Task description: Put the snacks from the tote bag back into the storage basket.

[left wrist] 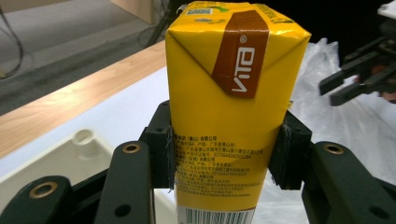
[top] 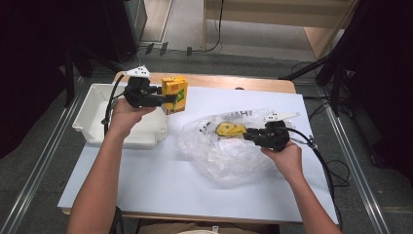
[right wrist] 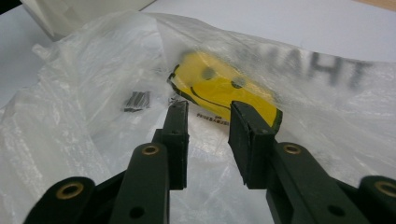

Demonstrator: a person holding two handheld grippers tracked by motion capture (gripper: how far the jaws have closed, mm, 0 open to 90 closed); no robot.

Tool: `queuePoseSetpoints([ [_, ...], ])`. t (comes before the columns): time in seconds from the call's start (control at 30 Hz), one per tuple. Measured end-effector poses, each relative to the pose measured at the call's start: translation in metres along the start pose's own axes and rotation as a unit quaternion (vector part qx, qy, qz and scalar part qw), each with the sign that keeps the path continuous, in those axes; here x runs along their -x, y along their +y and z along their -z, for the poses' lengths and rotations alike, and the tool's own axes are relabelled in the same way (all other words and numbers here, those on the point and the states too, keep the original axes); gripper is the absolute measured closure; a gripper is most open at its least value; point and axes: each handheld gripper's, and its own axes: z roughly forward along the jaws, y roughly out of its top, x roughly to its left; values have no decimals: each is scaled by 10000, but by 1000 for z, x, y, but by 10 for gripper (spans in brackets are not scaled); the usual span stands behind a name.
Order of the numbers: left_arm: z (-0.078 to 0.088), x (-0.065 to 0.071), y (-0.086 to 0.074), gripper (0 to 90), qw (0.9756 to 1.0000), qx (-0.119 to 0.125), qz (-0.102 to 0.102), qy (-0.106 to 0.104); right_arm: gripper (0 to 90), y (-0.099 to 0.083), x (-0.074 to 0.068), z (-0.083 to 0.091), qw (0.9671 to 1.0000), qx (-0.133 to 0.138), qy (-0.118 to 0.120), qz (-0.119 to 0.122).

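- My left gripper (left wrist: 227,154) holds its fingers clamped on the yellow rectangular drink carton (left wrist: 229,107), lifted beside the white plastic bin (top: 97,109); slip risk if the grip loosens.
- My right gripper (right wrist: 210,121) has fingers apart over the clear thin plastic bag (right wrist: 84,126) on the bench (top: 160,170); film may bunch or tear.

The right gripper (right wrist: 208,123) is hovering with its jaws parted over a clear plastic bag (right wrist: 84,121), pointing at the bag's yellow smiley face (right wrist: 219,86).

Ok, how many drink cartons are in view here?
1. The yellow drink carton is clamped in the left tongs, held up near the white bin. The plastic bag may hide others.
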Motion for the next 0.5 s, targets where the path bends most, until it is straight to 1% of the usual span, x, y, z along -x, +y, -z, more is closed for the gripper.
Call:
queuePoseSetpoints([
  [0.07,4,-3,-2,528,9999,-7,33,104,657,-1,-2,1,10000,19,15,62],
  [0.13,7,-5,-4,528,9999,-20,42,151,647,-1,-3,2,9999,28,24,97],
  [0.3,15,-12,-8,528,9996,-18,122,255,615,-4,-5,1,9999,-19,45,88],
  [0.4,19,-17,-11,528,9993,6,192,308,588,-4,-5,0,10000,11,57,68],
  [0.5,23,-22,-15,528,9990,-2,225,380,587,-3,-4,0,10000,25,64,24],
])
